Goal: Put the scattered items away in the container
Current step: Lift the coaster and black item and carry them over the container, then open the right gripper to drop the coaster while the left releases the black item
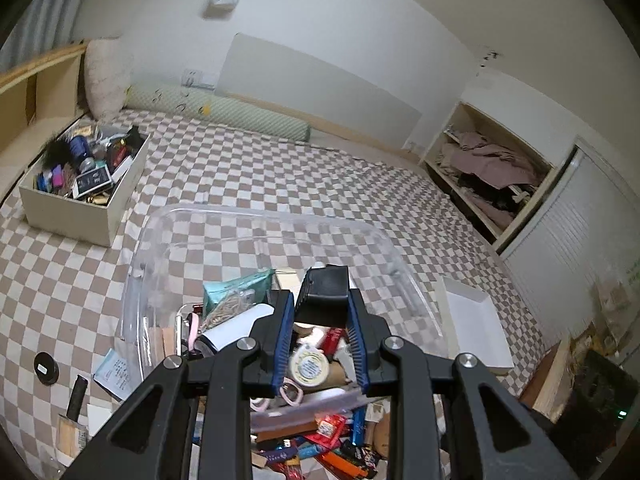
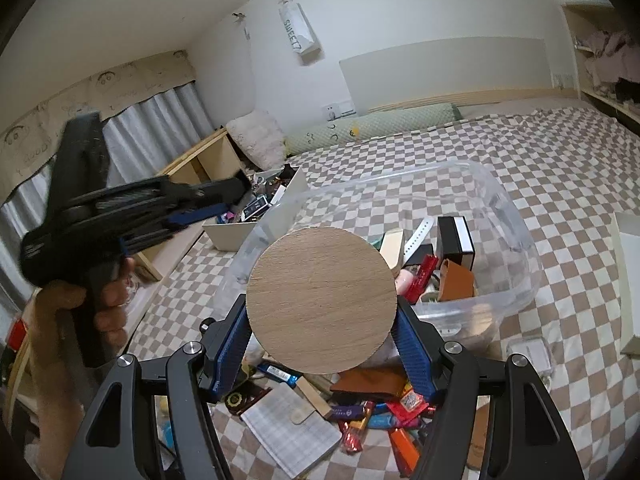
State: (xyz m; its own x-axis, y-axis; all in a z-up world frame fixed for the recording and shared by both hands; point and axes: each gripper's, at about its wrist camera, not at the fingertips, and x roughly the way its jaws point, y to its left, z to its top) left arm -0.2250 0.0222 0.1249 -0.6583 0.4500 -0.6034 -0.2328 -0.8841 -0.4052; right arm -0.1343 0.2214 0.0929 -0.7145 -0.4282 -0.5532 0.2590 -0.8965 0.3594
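Observation:
A clear plastic container (image 1: 256, 220) lies on the checkered bed, holding several small items; it also shows in the right wrist view (image 2: 516, 216). My left gripper (image 1: 321, 308) is shut on a black box (image 1: 324, 292) and holds it above the container. My right gripper (image 2: 322, 312) is shut on a round wooden disc (image 2: 321, 299), held in front of the container's near rim. Scattered packets and a notebook (image 2: 292, 428) lie on the bed below it. The left gripper (image 2: 224, 192), in a hand, shows at the left of the right wrist view.
A white cardboard box (image 1: 68, 208) full of items stands at the far left of the bed. A white lid (image 1: 476, 320) lies right of the container. A black puck (image 1: 46, 368) and a brush (image 1: 76, 396) lie at the left. An open shelf with clothes (image 1: 492, 160) stands at the right.

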